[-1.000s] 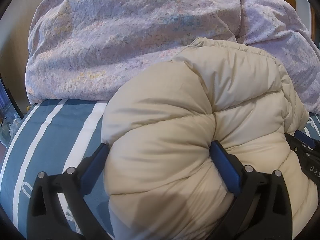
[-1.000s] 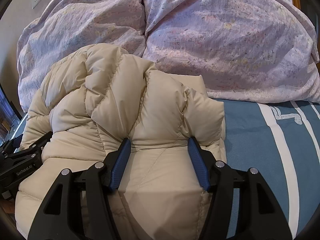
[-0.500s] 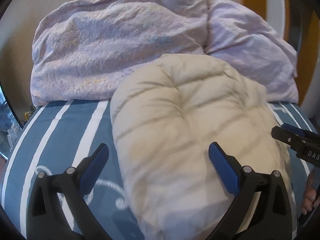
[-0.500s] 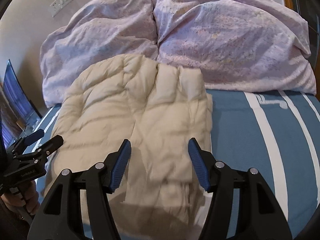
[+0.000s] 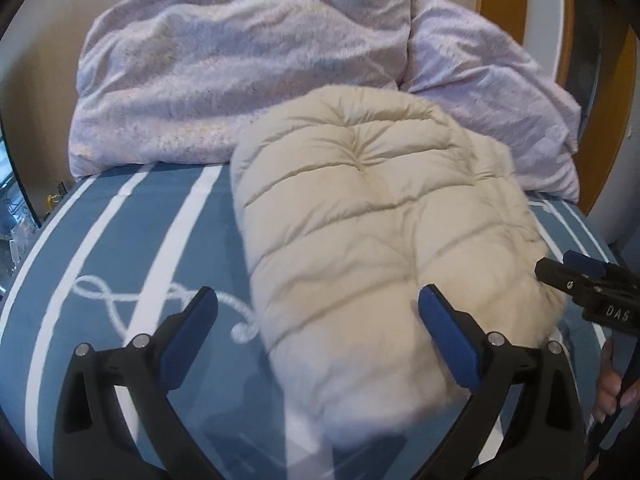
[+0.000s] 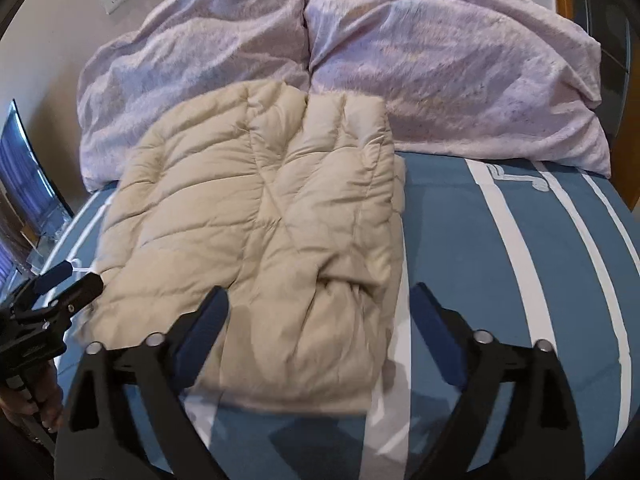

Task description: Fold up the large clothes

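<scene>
Cream jacket (image 6: 272, 216) folded into a thick pad on the bed (image 6: 500, 280), top edge against the lilac duvet (image 6: 440, 60) at the bed's head. Left hand-held gripper (image 5: 320, 320) spread wide, hovering above the near end, pinching nothing. Right hand-held gripper (image 6: 320, 316) just opened, jaws spread, nothing between them. Probably a release after the fold, though blur hides the near hem. For a tidy finish: press the puffy top flat, square the loose near corner, avoid snagging quilting seams.
</scene>
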A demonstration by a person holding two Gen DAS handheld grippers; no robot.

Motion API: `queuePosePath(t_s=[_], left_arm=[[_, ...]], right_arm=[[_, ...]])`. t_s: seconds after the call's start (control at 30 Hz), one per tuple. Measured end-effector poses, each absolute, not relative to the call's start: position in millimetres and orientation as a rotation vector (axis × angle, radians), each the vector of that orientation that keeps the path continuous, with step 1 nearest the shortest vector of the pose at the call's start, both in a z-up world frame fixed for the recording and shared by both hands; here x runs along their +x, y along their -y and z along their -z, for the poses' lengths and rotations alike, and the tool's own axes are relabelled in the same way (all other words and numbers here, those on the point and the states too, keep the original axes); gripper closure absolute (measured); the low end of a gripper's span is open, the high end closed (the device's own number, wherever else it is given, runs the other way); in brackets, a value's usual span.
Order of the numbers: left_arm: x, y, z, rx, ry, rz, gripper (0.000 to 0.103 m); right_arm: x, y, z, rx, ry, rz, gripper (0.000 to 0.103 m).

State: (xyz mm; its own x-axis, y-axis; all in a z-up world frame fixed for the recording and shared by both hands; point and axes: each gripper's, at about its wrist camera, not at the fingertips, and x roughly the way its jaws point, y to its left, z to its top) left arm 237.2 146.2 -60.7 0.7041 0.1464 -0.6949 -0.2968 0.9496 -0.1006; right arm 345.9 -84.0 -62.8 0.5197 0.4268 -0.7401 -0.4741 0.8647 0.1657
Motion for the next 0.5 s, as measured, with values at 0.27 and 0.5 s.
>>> queuePosePath(t_s=[0.27, 0.5], left_arm=[[184, -136, 41, -0.235, -0.732, -0.224, 0.002], [145, -124, 38, -0.273, -0.758, -0.221, 0.002]], right_arm=[[298, 93, 45, -0.064, -0.878, -0.515, 0.001], [258, 106, 41, -0.040, -0.878, -0.539, 0.001]])
